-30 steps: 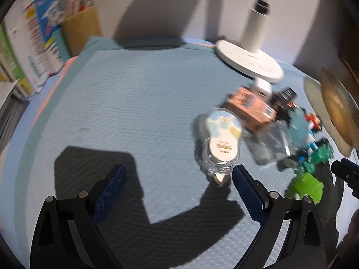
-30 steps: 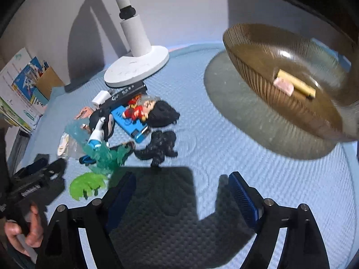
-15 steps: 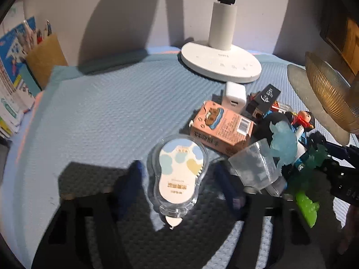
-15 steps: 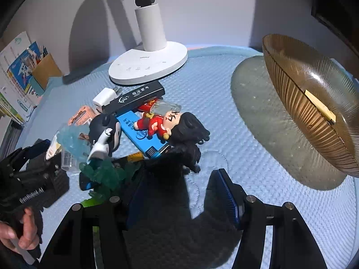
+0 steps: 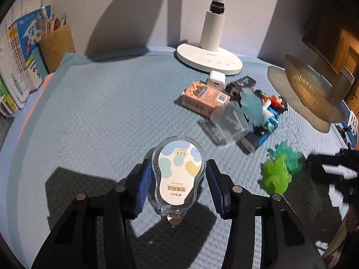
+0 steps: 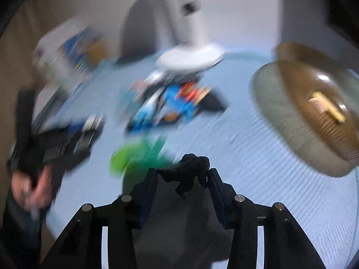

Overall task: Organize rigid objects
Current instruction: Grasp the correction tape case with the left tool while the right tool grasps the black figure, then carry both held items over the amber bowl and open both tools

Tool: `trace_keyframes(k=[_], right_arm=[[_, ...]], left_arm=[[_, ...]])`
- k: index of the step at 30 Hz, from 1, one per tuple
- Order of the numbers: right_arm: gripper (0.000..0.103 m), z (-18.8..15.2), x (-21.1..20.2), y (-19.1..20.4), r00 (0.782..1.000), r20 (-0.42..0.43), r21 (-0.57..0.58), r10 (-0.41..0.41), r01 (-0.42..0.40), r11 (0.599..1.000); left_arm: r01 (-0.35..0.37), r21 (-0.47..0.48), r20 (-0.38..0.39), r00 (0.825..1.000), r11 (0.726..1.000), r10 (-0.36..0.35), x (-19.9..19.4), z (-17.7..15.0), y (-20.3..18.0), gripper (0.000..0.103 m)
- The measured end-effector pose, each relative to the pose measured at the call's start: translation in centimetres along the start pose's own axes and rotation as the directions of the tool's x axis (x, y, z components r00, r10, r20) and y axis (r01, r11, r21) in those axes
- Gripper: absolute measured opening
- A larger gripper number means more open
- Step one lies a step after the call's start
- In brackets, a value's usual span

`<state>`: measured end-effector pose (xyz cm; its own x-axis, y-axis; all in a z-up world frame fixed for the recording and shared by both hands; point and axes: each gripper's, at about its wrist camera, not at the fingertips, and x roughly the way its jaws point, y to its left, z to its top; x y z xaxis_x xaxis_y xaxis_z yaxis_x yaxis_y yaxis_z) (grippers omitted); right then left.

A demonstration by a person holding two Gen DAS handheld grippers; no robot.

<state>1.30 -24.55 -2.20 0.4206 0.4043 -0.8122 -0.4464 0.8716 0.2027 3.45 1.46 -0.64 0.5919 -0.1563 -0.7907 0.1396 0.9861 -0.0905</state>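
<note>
Left gripper: jaws narrowed on the correction tape dispenser, pads at both its clear sides, dispenser lying between them.
Right gripper: jaws clamped on a black figurine; view heavily blurred.
Bowl: ahead and right of the right jaws.
Toy pile: ahead-right of the left jaws.
Risk, left: the smooth curved shell could squirt forward out of the pads.
Risk, right: the lumpy figurine seems gripped near the fingertips; a fast swing might fling it short of the bowl.

A clear case is showing a white card with blue and yellow blotches. A blue dimpled mat is covering the desk. A ribbed amber bowl is glowing beside green toys.
</note>
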Motion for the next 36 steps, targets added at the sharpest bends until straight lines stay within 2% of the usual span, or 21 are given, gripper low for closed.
trace_keyframes(k=[1, 3, 6, 8, 10, 13, 14, 15, 17, 18, 19, 20, 21, 22, 26, 27, 30, 36], right_arm=[[0.045, -0.5, 0.0, 0.2, 0.999, -0.009, -0.038, -0.032, 0.031, 0.999], [0.046, -1.1, -0.2, -0.1, 0.999, -0.027, -0.043, -0.036, 0.034, 0.998], [0.058, -1.6, -1.6, -1.2, 0.998, -0.012, 0.039, -0.058, 0.059, 0.998], [0.059, -1.9, -2.9, -1.4, 0.999, 0.026, 0.093, -0.034, 0.031, 0.995], [0.064, -1.7, -2.9, -0.9, 0.999, 0.039, 0.16, 0.003, -0.009, 0.987], [0.064, -1.3, -0.9, 0.1, 1.0, -0.001, 0.245, -0.025, 0.025, 0.969], [0.064, -1.2, -0.4, 0.4, 0.999, -0.002, 0.264, -0.049, 0.048, 0.963], [0.064, -1.1, 0.1, 0.7, 0.996, -0.006, 0.276, -0.091, 0.089, 0.957], [0.059, -0.8, 0.8, 1.4, 0.988, -0.009, 0.26, -0.152, 0.149, 0.954], [0.051, -0.9, 0.8, 1.6, 0.983, -0.008, 0.25, -0.183, 0.179, 0.952], [0.05, -0.9, 0.8, 1.9, 0.98, -0.001, 0.246, -0.201, 0.195, 0.95], [0.048, -1.0, 0.8, 2.1, 0.978, 0.008, 0.244, -0.21, 0.201, 0.949], [0.047, -1.0, 0.8, 2.4, 0.974, 0.015, 0.241, -0.225, 0.215, 0.947], [0.047, -1.1, 0.7, 2.4, 0.973, 0.018, 0.239, -0.23, 0.219, 0.946], [0.044, -1.3, 0.3, 2.7, 0.971, 0.021, 0.219, -0.239, 0.229, 0.949], [0.033, -1.7, -0.3, 2.7, 0.969, 0.026, 0.219, -0.244, 0.233, 0.948], [0.033, -1.8, -2.1, 1.6, 0.984, 0.061, 0.259, -0.167, 0.146, 0.955], [0.033, -2.3, -6.6, -2.7, 0.975, 0.15, 0.374, -0.164, 0.097, 0.922]], left_arm=[[-0.005, 0.001, -0.006, 1.0, 1.0, 0.005, 0.3, -0.2, -0.1, 0.046], [-0.025, 0.02, 0.004, 1.0, 0.999, 0.025, 0.6, -0.3, -0.5, 0.046], [-0.017, 0.049, 0.007, 1.0, 0.999, 0.016, 0.5, -0.6, -1.0, 0.046], [0.0, 0.063, 0.009, 1.0, 0.998, -0.001, 0.5, -0.7, -1.2, 0.052], [0.007, 0.057, 0.007, 1.0, 0.998, -0.007, 0.6, -0.7, -1.1, 0.053], [0.016, 0.053, 0.007, 1.0, 0.998, -0.016, 0.5, -0.8, -1.2, 0.059], [0.017, 0.054, 0.006, 1.0, 0.998, -0.017, 0.5, -0.8, -1.2, 0.064], [0.015, 0.058, 0.005, 1.0, 0.998, -0.016, 0.5, -0.8, -1.3, 0.065], [0.003, 0.065, 0.005, 1.0, 0.998, -0.003, 0.5, -0.8, -1.6, 0.065], [-0.004, 0.07, 0.005, 1.0, 0.998, 0.003, 0.5, -0.8, -1.7, 0.065], [-0.012, 0.073, 0.005, 1.0, 0.997, 0.011, 0.6, -0.8, -1.8, 0.065], [-0.021, 0.074, 0.005, 1.0, 0.997, 0.02, 0.7, -0.8, -1.8, 0.061], [-0.027, 0.075, 0.006, 1.0, 0.997, 0.026, 0.7, -0.7, -1.7, 0.051], [-0.033, 0.073, 0.014, 0.999, 0.997, 0.032, 0.6, -0.7, -1.7, 0.046], [-0.026, 0.065, 0.022, 0.999, 0.998, 0.024, 0.3, -0.7, -1.5, 0.046], [-0.027, 0.064, 0.023, 0.999, 0.998, 0.026, 0.2, -0.7, -1.5, 0.046], [-0.008, 0.06, 0.038, 0.999, 0.998, 0.006, -0.7, -0.8, -1.7, 0.046], [0.025, 0.109, 0.111, 0.993, 0.994, -0.037, -4.2, 1.0, -4.8, 0.046]])
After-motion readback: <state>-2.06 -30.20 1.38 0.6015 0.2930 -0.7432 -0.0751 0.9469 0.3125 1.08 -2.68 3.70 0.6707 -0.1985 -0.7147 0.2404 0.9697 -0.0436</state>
